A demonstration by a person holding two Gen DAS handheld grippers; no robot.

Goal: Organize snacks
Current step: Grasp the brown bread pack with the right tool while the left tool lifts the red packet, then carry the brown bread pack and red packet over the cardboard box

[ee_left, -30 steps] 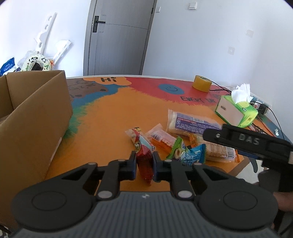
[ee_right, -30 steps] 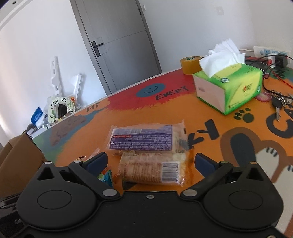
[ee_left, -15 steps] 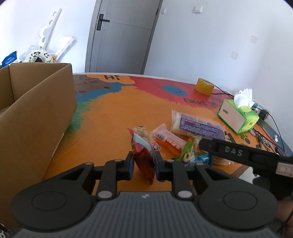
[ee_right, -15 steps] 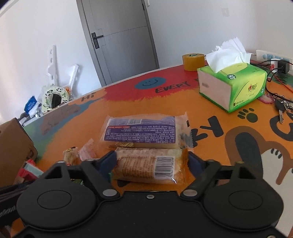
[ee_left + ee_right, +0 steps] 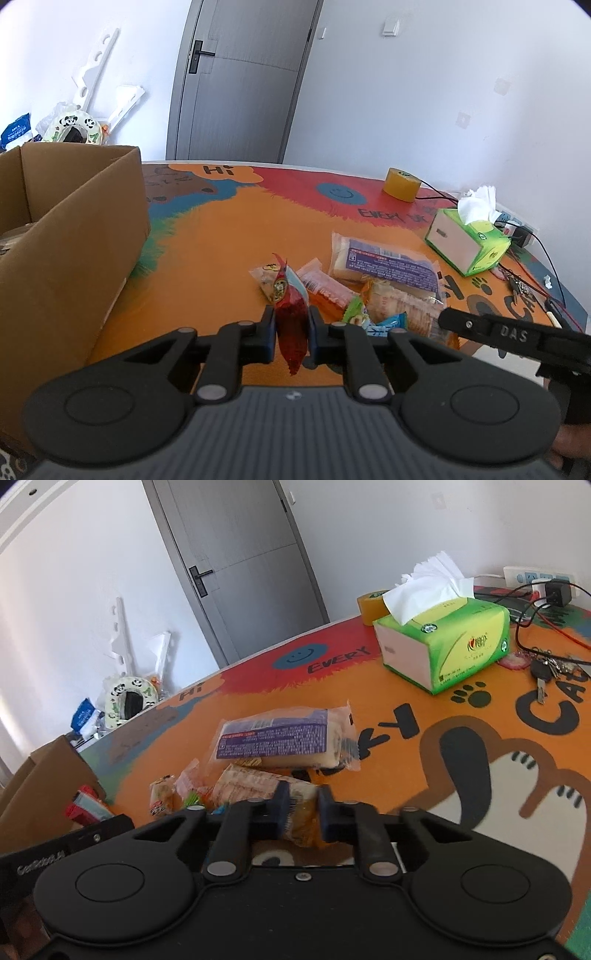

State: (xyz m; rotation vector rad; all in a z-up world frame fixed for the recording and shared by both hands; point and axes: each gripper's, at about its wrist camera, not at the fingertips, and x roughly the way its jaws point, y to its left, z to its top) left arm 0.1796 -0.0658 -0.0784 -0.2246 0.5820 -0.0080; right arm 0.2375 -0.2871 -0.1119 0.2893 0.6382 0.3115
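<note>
Red packet clamped upright in left gripper, lifted clear for box; right gripper fingers just closed on cracker pack, pinched at counter edge for pickup.

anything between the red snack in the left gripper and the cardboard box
Nothing visible does. The left gripper is shut on the red snack, and only bare table lies between it and the box to its left.
</note>
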